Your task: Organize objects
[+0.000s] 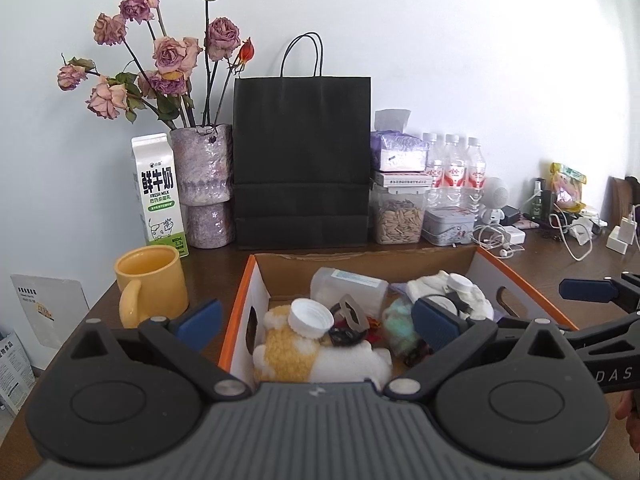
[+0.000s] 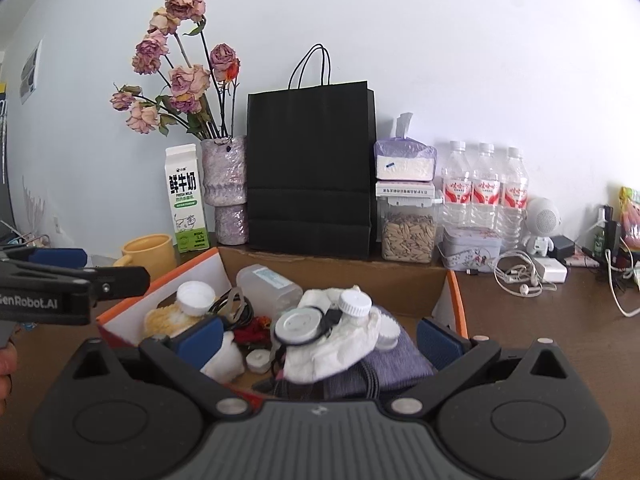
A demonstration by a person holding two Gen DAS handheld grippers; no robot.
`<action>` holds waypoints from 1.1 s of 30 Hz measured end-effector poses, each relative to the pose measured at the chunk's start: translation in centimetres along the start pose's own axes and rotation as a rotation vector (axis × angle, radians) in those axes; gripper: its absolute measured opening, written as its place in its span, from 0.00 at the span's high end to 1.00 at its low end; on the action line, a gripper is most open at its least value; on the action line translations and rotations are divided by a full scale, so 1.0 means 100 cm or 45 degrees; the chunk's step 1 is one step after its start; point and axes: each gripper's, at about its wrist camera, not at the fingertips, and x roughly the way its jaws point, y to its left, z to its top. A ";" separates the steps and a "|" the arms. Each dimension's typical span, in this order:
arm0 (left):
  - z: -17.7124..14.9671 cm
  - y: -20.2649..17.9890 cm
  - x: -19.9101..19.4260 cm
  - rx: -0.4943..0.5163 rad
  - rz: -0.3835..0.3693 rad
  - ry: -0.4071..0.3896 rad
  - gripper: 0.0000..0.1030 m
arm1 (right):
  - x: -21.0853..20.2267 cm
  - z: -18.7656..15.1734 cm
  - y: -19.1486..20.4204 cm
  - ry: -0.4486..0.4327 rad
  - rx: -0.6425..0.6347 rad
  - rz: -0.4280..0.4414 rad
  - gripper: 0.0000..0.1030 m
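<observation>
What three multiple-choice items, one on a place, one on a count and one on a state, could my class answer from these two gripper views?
1. Where does the milk carton stand?
A. inside the cardboard box
B. beside the flower vase, behind the yellow mug
C. on top of the black paper bag

2. How many red-labelled water bottles stand in a row by the wall?
A. two
B. three
C. five

3. What is the state of the right gripper?
A. open, holding nothing
B. shut on the mug
C. shut on a white cap

Answers: 1 B, the carton touches the vase's side with the mug in front; 2 B, three caps show side by side; 3 A, its blue pads stand wide apart over the cardboard box.
</observation>
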 end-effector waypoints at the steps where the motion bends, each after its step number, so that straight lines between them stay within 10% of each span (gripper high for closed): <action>1: -0.002 0.000 -0.007 -0.001 -0.003 0.005 0.00 | -0.007 -0.002 0.001 0.007 0.009 -0.001 0.00; 33: -0.062 -0.002 -0.103 -0.047 0.014 0.148 0.00 | -0.110 -0.046 0.029 0.084 0.059 0.014 0.00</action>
